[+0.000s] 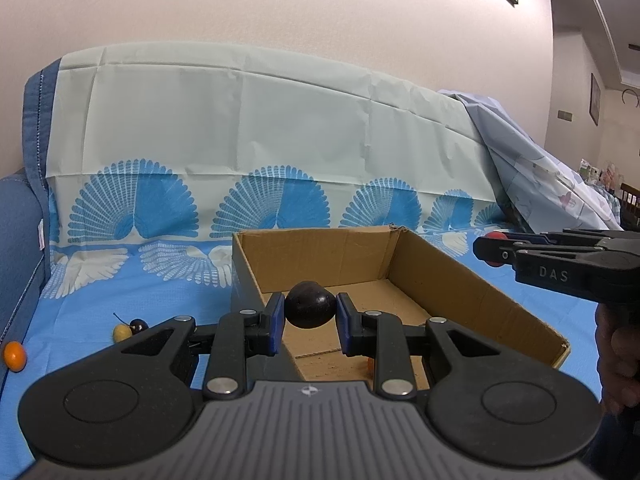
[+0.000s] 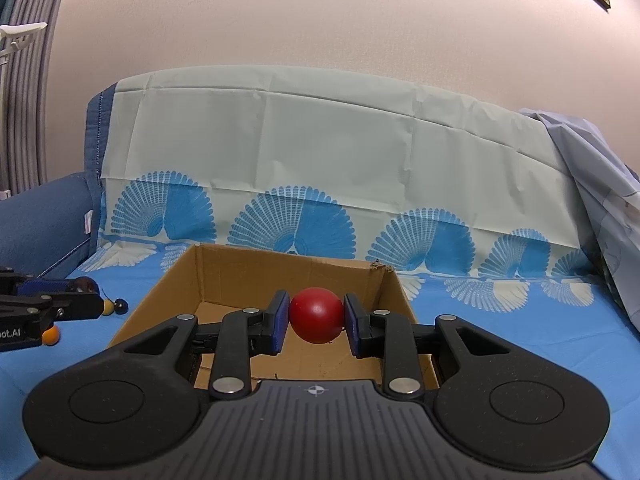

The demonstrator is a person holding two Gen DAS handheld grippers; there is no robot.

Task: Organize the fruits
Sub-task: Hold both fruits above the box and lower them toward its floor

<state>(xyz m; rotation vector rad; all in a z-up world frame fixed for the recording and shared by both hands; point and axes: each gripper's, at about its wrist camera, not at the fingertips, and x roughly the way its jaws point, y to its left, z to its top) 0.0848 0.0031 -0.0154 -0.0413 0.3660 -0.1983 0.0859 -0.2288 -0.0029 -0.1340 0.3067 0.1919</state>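
Note:
My left gripper [image 1: 310, 312] is shut on a dark plum-like fruit [image 1: 310, 305], held above the near left corner of an open cardboard box [image 1: 472, 284]. My right gripper [image 2: 317, 316] is shut on a red round fruit [image 2: 316, 315] over the same box [image 2: 172, 292]. In the left wrist view the right gripper [image 1: 490, 250] reaches in from the right with the red fruit [image 1: 497, 236] showing at its tip. A small orange bit [image 1: 370, 364] peeks out on the box floor behind my left finger.
On the blue cloth left of the box lie a yellow fruit [image 1: 122, 332] joined to a dark cherry [image 1: 139, 325], and an orange fruit [image 1: 15, 356]. The sofa back [image 1: 248, 128] is draped with a patterned cloth. A blue armrest [image 1: 20, 232] stands at the left.

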